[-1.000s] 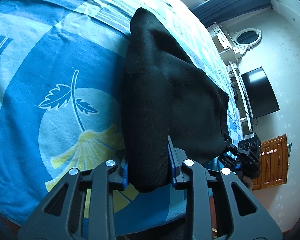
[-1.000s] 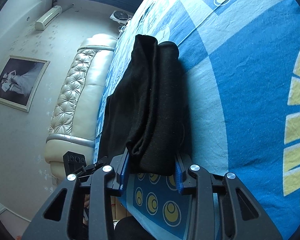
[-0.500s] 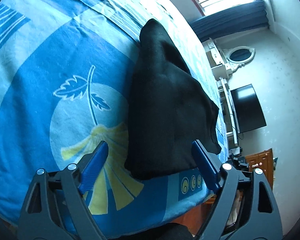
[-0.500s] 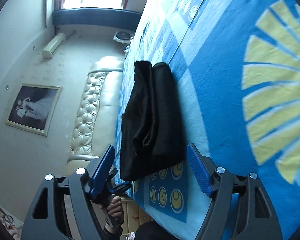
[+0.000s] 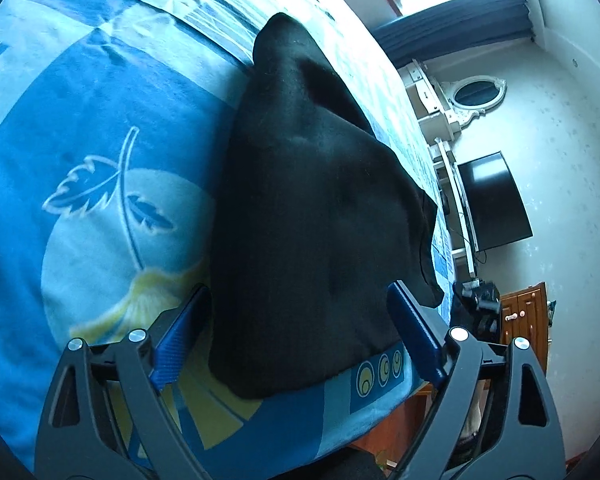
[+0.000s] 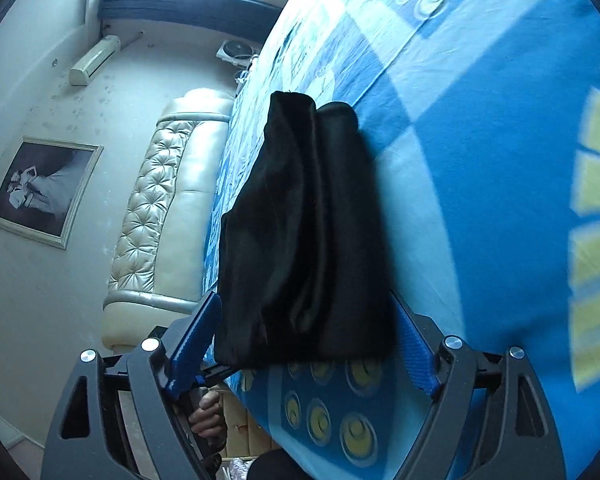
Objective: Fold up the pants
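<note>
Pants point(image 5: 312, 216) lie folded on bed point(image 5: 80, 92). My left gripper point(image 5: 296, 320) and right gripper point(image 6: 304, 332) gape wide, holding nothing. Looks finished; next I'd back off.

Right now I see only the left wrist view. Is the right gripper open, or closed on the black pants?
Observer: The right gripper is open. Its blue fingers stand one on each side of the near end of the folded black pants.
Operator: How does the fold look on that side?
Observer: Stacked layers show along the edge that faces the cream tufted headboard, and they are slightly uneven.
Operator: Can you see my left hand?
Observer: Yes. The left hand is below the edge of the bed, wrapped around a black handle.
</note>
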`<move>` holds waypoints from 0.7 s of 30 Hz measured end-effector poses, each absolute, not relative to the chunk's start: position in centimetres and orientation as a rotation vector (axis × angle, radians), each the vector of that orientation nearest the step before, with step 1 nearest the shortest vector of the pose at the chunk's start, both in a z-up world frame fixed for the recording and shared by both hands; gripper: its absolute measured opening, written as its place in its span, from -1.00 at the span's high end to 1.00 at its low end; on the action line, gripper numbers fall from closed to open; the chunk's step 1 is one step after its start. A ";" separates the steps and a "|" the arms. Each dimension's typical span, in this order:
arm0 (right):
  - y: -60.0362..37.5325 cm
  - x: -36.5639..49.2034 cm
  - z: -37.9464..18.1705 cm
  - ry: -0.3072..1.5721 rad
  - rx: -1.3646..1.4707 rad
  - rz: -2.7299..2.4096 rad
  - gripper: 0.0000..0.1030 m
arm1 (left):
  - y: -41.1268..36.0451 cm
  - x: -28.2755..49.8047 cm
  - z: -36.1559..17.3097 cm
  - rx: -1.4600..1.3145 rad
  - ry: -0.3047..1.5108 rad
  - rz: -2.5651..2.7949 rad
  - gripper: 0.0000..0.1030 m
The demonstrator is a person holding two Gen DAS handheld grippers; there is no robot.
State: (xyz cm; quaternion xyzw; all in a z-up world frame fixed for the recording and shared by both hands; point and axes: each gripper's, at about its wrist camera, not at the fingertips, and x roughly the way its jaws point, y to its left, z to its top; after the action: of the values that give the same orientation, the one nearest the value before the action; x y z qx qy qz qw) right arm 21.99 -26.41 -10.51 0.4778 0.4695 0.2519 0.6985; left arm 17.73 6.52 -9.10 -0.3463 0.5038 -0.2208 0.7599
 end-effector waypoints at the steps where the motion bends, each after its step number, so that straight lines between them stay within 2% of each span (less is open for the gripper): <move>1: -26.2 22.7 -10.6 1.063 1.067 0.572 -0.59 | 6.6 18.0 -9.1 -0.757 1.102 -0.485 -0.71; 3: -25.9 23.4 -10.9 1.087 1.058 0.597 -0.59 | 6.8 18.6 -9.2 -0.761 1.116 -0.492 -0.71; 4: -25.8 23.4 -10.8 1.097 1.034 0.609 -0.58 | 6.9 18.8 -9.3 -0.763 1.119 -0.487 -0.55; 5: -25.5 23.4 -10.7 1.104 1.005 0.611 -0.55 | 6.9 18.9 -9.5 -0.750 1.130 -0.466 -0.13; 6: -25.1 23.4 -10.6 1.117 0.974 0.604 -0.30 | 6.8 19.1 -9.9 -0.734 1.152 -0.462 0.04; 7: -24.7 23.3 -10.9 1.156 0.920 0.581 0.11 | 6.9 19.1 -10.2 -0.755 1.155 -0.476 0.13; 8: -24.7 23.1 -11.2 1.161 0.925 0.583 0.15 | 7.1 19.1 -10.3 -0.780 1.152 -0.491 0.26; 10: -25.1 22.6 -11.3 1.147 0.945 0.596 0.24 | 7.2 18.8 -10.3 -0.786 1.148 -0.497 0.34; 13: -25.4 22.3 -11.1 1.137 0.976 0.596 0.26 | 6.8 18.5 -9.5 -0.737 1.137 -0.489 0.40; 21: -25.2 21.3 -9.8 1.131 0.965 0.622 0.28 | 6.3 17.5 -8.2 -0.673 1.156 -0.469 0.41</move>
State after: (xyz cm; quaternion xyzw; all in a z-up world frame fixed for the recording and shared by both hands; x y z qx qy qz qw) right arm 21.28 -25.21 -9.84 0.4320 0.5062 0.2782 0.6926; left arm 17.49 6.34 -8.22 -0.3092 0.5307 -0.2152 0.7592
